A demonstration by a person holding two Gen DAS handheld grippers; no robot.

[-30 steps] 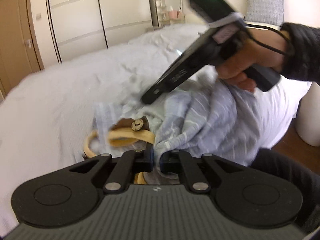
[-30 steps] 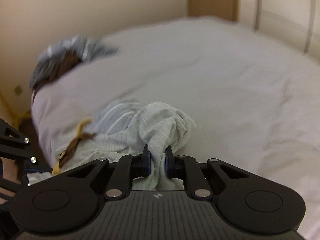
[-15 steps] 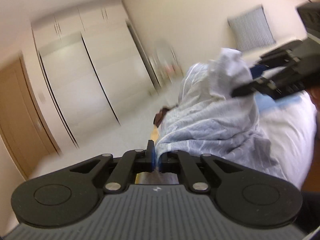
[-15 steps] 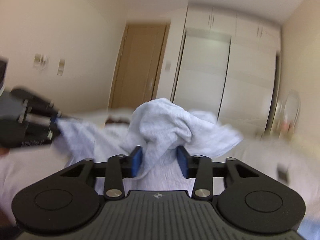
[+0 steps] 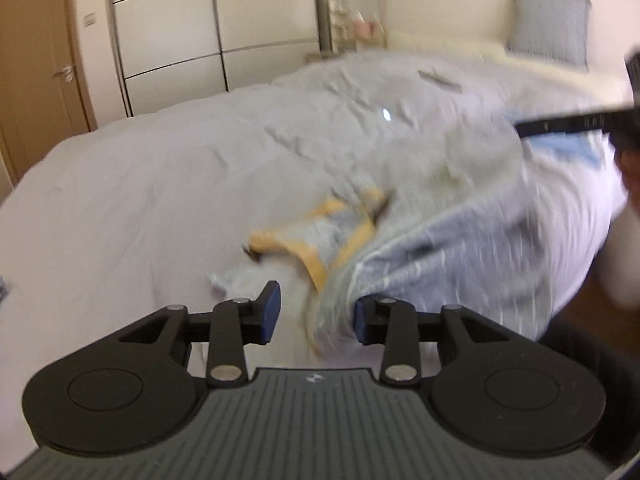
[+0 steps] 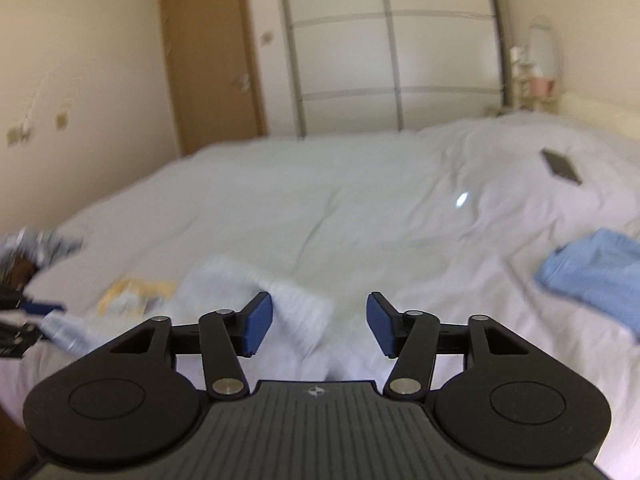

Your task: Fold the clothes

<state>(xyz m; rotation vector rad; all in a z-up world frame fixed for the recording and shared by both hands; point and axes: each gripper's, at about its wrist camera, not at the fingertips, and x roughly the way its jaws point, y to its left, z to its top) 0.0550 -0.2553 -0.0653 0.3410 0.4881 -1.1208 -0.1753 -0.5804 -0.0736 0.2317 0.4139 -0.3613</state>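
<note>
Item: striped garment (image 5: 460, 240), pale blue-grey with white lines, fitted with yellow straps (image 5: 348, 240) and small dark brown tabs. Location: on the bed (image 5: 160, 200), near its front edge, spread in a blurred heap; one margin lies between the pads of the left tool (image 5: 316, 312), another pale fold sits just ahead of the right tool (image 6: 320, 320).

Left tool: jaws wide; cloth runs through the gap against the right-hand pad, but nothing is pinched.
Right tool: jaws wide, holding nothing; white-blue fabric (image 6: 280, 300) lies ahead of its left pad.

Handling, as judged: light, thin, fully limp woven cloth; it will sag and bunch from any single grip point and keep no shape of its own. Not fragile, little slip risk on the padded fingers. The straps and tabs are the stiffer, thicker parts and may snag or swing.

Where to take hold, as judged: two separate points along one hem or at the strap bases, one per tool, so the panel hangs flat; pinching the middle would only gather a wad.

Also on the bed: a light blue garment (image 6: 596, 276) near the right edge, and a dark flat object (image 6: 560, 166) farther back.
</note>
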